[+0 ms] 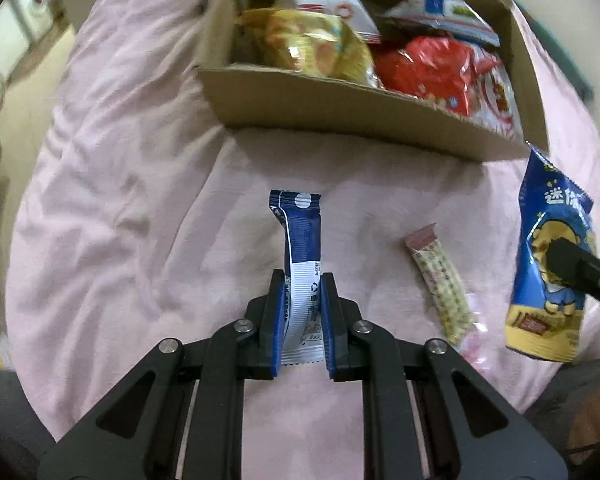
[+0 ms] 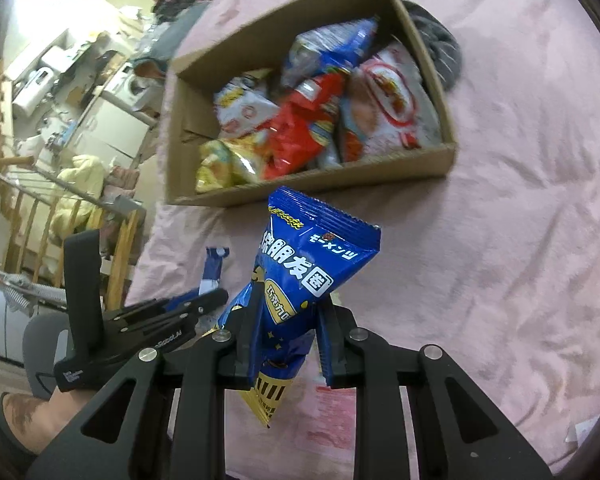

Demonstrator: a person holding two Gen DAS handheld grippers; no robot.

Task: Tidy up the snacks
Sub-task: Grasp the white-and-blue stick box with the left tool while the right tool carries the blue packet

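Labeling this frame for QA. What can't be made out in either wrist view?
- Cardboard box: bottom layer hidden under the snack bags, both views.
- Blue-and-white packet: small print unreadable, lower end between the left gripper pads.
- Blue snack bag: middle crushed in the right gripper.
- Pink bar: label too small.

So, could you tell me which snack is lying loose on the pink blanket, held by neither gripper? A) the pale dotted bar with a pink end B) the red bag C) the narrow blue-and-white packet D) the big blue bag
A: the pale dotted bar lies alone on the pink blanket, clear of both grippers.
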